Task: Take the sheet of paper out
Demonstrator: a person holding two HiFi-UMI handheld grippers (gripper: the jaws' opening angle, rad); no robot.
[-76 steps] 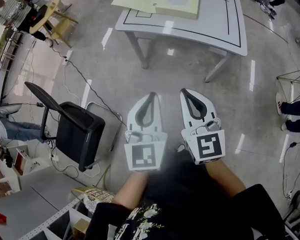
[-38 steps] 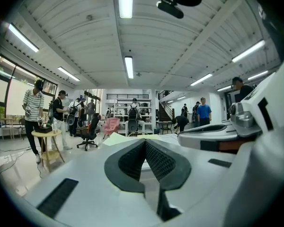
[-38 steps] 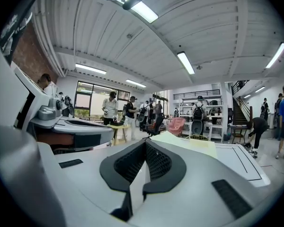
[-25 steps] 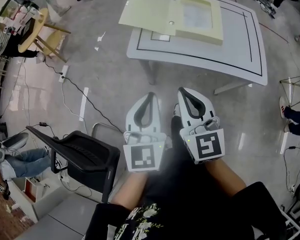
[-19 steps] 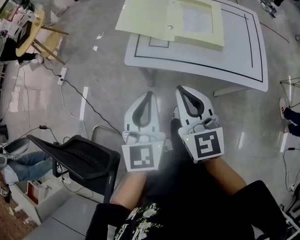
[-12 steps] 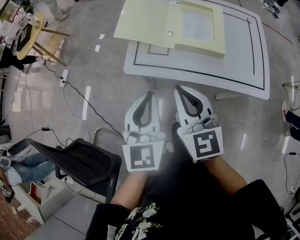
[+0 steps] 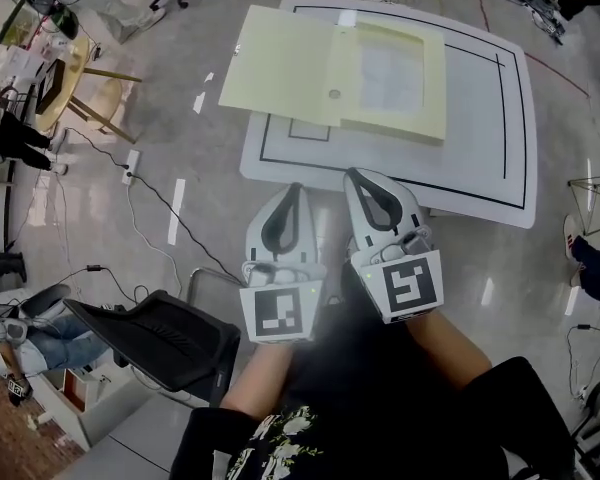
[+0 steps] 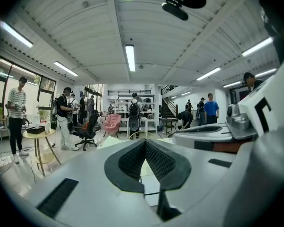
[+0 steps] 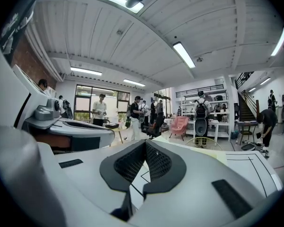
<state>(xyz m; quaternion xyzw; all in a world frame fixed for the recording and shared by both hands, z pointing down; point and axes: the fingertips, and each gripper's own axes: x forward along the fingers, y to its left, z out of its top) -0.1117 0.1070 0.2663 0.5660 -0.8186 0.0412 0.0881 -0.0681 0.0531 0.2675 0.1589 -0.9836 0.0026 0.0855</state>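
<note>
Closest to me, my two forearms come out of a dark shirt and carry the grippers side by side above the grey floor (image 7: 210, 178). The left gripper (image 7: 294, 187) is clenched: in its own view the dark ribbed pads (image 8: 132, 160) meet at the tip and nothing sits between them. The right gripper (image 7: 356, 173) is the same, with its pads (image 9: 157, 161) pressed together at the tip and empty. The two are just beside each other without touching. From my head view, both tips reach about as far as the near edge of the table.

Down to my left stands a black chair (image 7: 158, 334), and a cable (image 7: 158, 196) trails across the floor beyond it.

Ahead is the white table (image 7: 480, 138), with a black line drawn as a rectangle on its top. A pale yellow folder (image 7: 435, 78) lies open on its far left part. Its flap (image 7: 280, 63) is spread out to the left and hangs past the table's edge. The sheet of paper (image 7: 390, 66) lies flat inside the folder's right half, well apart from both grippers.

Further left I see a wooden stool (image 7: 68, 68). In the left gripper view, a pink armchair (image 8: 112, 124) and several standing people show at the back of the hall.
</note>
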